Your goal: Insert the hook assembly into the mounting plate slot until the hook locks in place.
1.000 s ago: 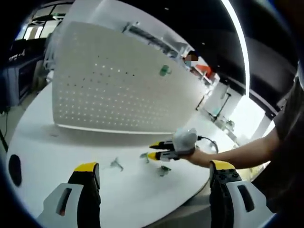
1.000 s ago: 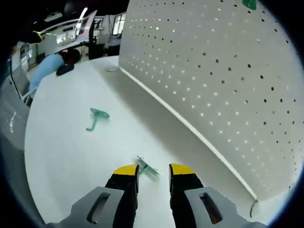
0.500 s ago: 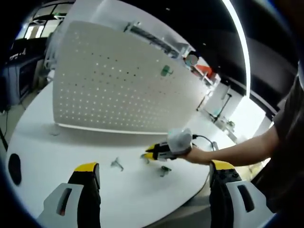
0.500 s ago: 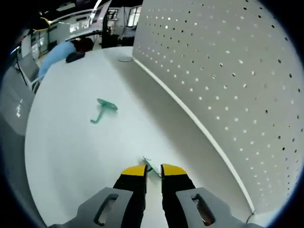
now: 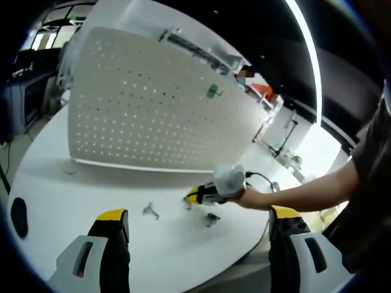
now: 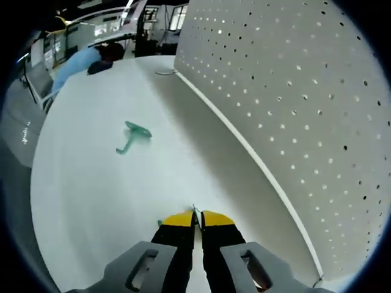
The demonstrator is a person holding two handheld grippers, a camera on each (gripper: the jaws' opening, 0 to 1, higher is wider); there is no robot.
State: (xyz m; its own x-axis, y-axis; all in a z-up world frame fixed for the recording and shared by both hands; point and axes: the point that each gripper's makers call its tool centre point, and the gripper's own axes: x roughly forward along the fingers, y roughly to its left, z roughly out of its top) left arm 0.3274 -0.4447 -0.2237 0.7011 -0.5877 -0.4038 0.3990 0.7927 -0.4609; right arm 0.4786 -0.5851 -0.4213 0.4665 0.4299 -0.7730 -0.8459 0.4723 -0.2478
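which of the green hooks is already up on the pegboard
The green hook mounted high on the white pegboard. The other hooks lie flat on the table: one loose, another pinched between the right gripper jaws.

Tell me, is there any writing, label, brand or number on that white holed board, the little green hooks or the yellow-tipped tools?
None can be read.
The white pegboard carries only rows of holes.
The green hook lying on the table is plain.
The right gripper and left gripper show yellow tips and grey bodies without readable marks.
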